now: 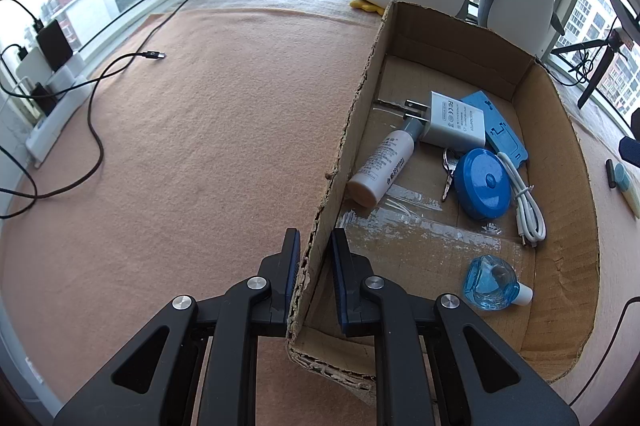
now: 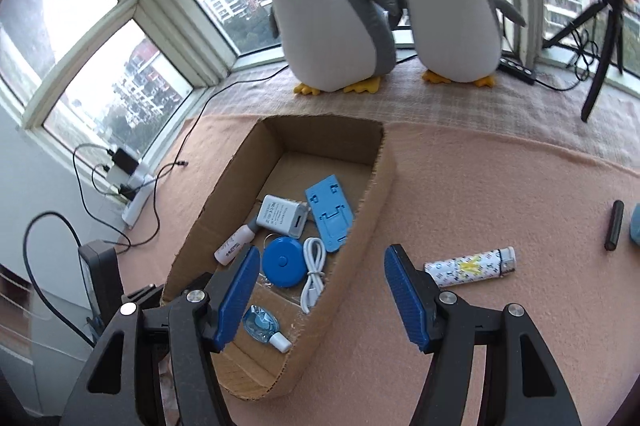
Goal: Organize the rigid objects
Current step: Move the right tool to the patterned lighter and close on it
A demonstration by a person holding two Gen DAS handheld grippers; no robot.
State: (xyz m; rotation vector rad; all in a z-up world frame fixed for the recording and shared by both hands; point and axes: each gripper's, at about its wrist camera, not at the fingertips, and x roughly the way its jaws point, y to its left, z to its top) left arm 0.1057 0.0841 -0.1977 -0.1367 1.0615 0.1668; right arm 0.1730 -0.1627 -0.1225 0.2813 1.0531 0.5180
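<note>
Left gripper (image 1: 315, 258) clamps the torn-edged cardboard box (image 1: 352, 130) wall; right gripper (image 2: 320, 282) gapes empty, patterned lighter (image 2: 470, 267) at three o'clock.

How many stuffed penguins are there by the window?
2. The bigger penguin stands on the sill behind the cardboard box; the smaller penguin stands just to its right, flippers touching.
</note>
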